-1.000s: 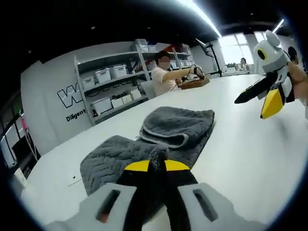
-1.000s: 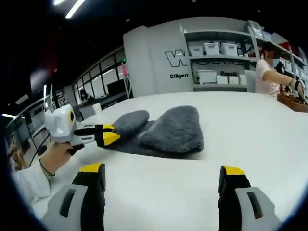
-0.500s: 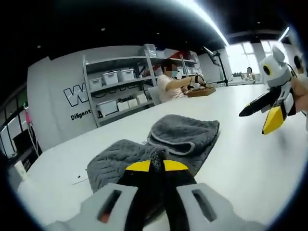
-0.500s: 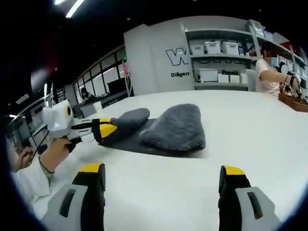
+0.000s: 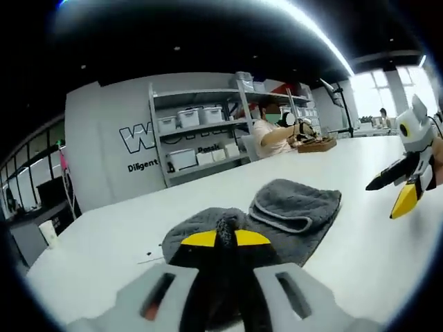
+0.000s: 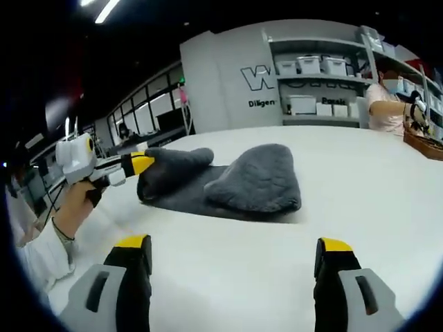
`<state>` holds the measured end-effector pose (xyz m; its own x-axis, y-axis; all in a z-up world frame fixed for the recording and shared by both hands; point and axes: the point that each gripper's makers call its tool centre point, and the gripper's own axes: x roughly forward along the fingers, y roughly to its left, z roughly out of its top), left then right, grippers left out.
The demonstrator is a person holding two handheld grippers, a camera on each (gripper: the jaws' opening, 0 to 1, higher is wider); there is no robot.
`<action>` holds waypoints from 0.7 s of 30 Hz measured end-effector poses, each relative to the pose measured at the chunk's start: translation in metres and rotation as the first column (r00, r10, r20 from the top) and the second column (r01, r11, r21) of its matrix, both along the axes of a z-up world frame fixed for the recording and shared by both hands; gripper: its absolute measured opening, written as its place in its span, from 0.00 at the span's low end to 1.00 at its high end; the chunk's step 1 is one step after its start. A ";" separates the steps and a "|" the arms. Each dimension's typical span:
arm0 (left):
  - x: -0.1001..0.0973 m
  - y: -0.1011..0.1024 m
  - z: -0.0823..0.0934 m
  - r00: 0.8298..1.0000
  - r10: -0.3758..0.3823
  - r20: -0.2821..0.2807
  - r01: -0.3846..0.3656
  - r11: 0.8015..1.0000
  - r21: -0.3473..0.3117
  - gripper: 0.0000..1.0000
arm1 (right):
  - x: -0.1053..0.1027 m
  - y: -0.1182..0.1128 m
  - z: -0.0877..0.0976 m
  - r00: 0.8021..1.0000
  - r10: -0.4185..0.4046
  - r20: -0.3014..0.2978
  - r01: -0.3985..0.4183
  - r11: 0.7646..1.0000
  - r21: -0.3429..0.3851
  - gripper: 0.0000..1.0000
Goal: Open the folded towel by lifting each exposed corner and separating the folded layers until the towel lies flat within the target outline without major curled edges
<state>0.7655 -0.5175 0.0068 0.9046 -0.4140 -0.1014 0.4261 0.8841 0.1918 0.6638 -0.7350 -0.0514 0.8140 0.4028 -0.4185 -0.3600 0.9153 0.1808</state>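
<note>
We pinch a corner of the grey towel [image 5: 291, 214] in the left gripper [image 5: 225, 238], its jaws pressed together on the fabric, and lift it so the folded layers can part. Our right gripper [image 6: 232, 257] hangs spread and empty above the white table [image 6: 360, 180], ready for the next corner.

The grey wall [image 5: 104, 131] bears a large "W…" and smaller "Diligent".

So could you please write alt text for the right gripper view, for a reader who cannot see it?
A folded grey towel lies on a white table, and the left gripper pinches and lifts its near corner. The right gripper hangs open in the foreground, holding nothing, with shelves of bins behind.
</note>
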 end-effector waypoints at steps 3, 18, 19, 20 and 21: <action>-0.002 0.015 0.003 0.999 0.047 0.011 -0.047 0.999 -0.026 0.04 | 0.000 0.000 -0.001 1.000 0.000 -0.006 0.000 1.000 0.004 0.98; -0.012 0.084 -0.008 0.979 0.205 0.000 -0.205 0.977 -0.059 0.05 | -0.001 0.003 0.000 1.000 0.012 -0.007 -0.012 1.000 0.013 0.97; -0.012 0.085 -0.009 0.978 0.209 0.000 -0.209 0.976 -0.061 0.05 | -0.001 0.003 0.000 1.000 0.012 -0.007 -0.012 1.000 0.012 0.97; -0.013 0.093 -0.013 0.974 0.226 -0.013 -0.226 0.972 -0.068 0.05 | -0.001 0.003 0.000 1.000 0.013 -0.007 -0.013 1.000 0.011 0.97; -0.014 0.097 -0.014 0.972 0.235 -0.022 -0.236 0.969 -0.079 0.05 | -0.001 0.003 0.000 1.000 0.013 -0.007 -0.013 1.000 0.010 0.97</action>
<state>0.7515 -0.4200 -0.0076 0.9765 -0.1965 -0.0886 0.2058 0.9721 0.1121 0.6628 -0.7315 -0.0518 0.8056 0.4178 -0.4200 -0.3708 0.9085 0.1926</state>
